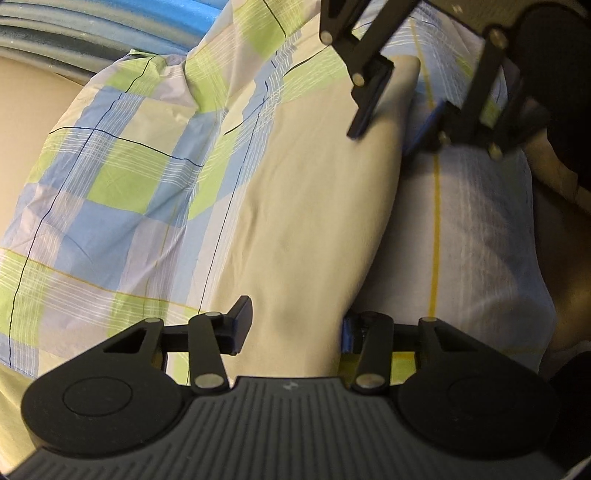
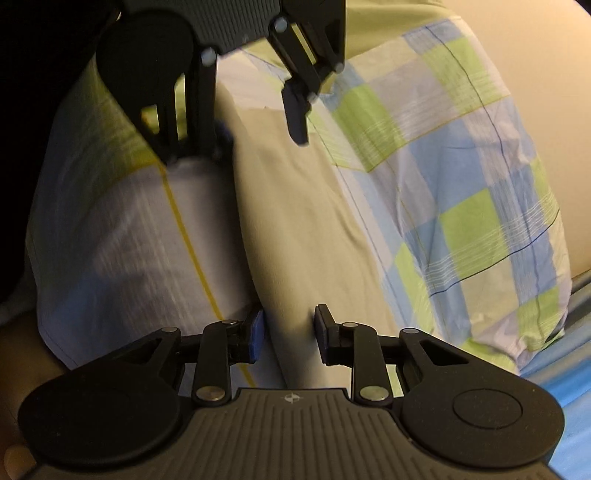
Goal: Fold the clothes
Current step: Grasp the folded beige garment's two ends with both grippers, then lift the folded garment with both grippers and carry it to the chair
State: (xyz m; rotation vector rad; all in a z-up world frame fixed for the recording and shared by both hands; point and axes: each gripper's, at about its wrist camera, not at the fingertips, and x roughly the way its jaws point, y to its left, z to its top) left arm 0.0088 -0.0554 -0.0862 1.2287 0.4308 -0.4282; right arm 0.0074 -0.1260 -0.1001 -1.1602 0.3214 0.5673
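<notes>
Both grippers face each other over one checked cloth [image 1: 122, 173], blue/green/white squares; it lies spread on a beige surface [image 1: 22, 110], with a plain pale-yellow fold [image 1: 314, 206] raised as a ridge down the middle.

Left gripper [image 1: 295, 328]: jaws spread, ridge of the fold sits between them; left finger [image 1: 240, 325] stands clear of the fabric, right blue pad [image 1: 347, 332] is at the fold's edge; not clamped.

Right gripper [image 2: 288, 332]: jaws narrower, blue pad [image 2: 255, 334] and black pad [image 2: 320, 330] both against the same yellow fold; looks like a pinch, but can't tell whether it is fully clamped.

Each gripper shows at the top of the other's view, jaws apart there too; white striped part of the cloth [image 2: 122, 229] with a thin yellow line lies on the person's side; blue foam strip [image 1: 177, 14] runs along the far edge of the surface.
</notes>
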